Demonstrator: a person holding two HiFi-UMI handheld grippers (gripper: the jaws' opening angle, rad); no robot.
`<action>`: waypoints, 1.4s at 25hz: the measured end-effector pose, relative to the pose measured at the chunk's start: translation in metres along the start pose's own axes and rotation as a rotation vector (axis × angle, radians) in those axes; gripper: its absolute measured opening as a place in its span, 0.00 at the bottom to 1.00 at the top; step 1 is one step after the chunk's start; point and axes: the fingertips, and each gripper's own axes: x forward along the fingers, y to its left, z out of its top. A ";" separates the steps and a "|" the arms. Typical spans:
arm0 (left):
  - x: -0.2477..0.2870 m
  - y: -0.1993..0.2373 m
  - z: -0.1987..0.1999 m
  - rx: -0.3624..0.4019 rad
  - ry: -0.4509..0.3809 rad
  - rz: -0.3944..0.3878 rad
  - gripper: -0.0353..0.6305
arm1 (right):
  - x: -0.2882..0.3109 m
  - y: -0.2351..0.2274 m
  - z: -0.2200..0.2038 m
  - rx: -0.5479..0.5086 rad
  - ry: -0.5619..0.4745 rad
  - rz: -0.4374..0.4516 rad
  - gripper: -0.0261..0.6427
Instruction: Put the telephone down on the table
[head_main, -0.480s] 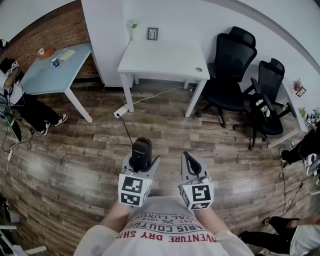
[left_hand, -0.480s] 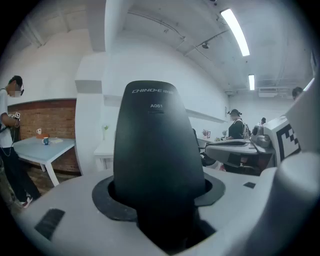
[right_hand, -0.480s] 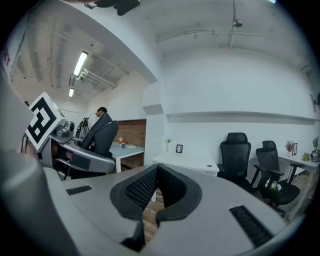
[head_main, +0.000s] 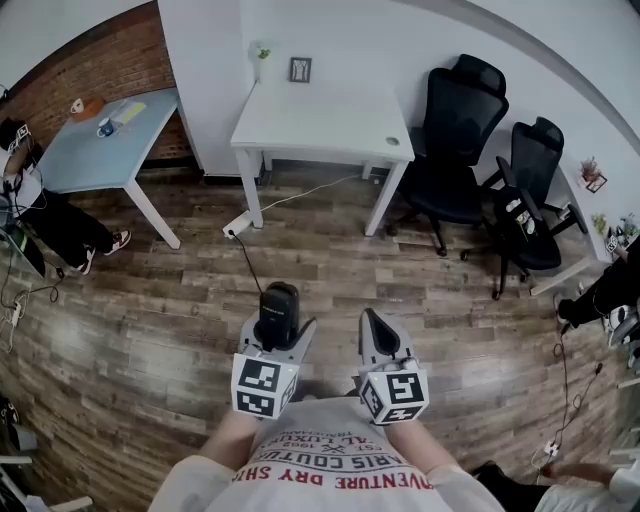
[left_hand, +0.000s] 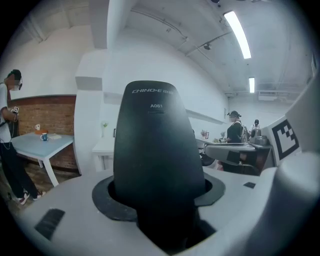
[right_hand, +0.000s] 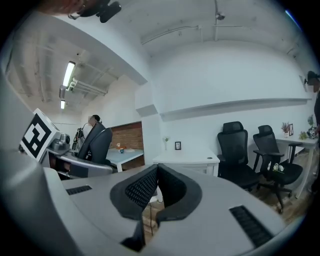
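Black telephone (head_main: 278, 308) stands up in the left gripper (head_main: 279, 326), whose jaws squeeze its bottom end. It is up in the air over the wood floor, well apart from the white table (head_main: 320, 125) ahead. The right gripper (head_main: 378, 338) has its jaws pressed together, with nothing in them. The phone looks smooth and tall, so I think it could slip or tip out on the way if the squeeze gets loose.
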 end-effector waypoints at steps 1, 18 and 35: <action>0.000 -0.001 -0.002 -0.006 0.004 -0.003 0.49 | -0.001 -0.001 -0.001 0.001 0.006 -0.003 0.08; 0.072 0.038 0.004 -0.053 0.042 0.042 0.49 | 0.078 -0.047 -0.009 -0.022 0.058 0.030 0.08; 0.279 0.107 0.093 -0.060 0.064 0.079 0.49 | 0.268 -0.178 0.027 0.001 0.079 0.102 0.08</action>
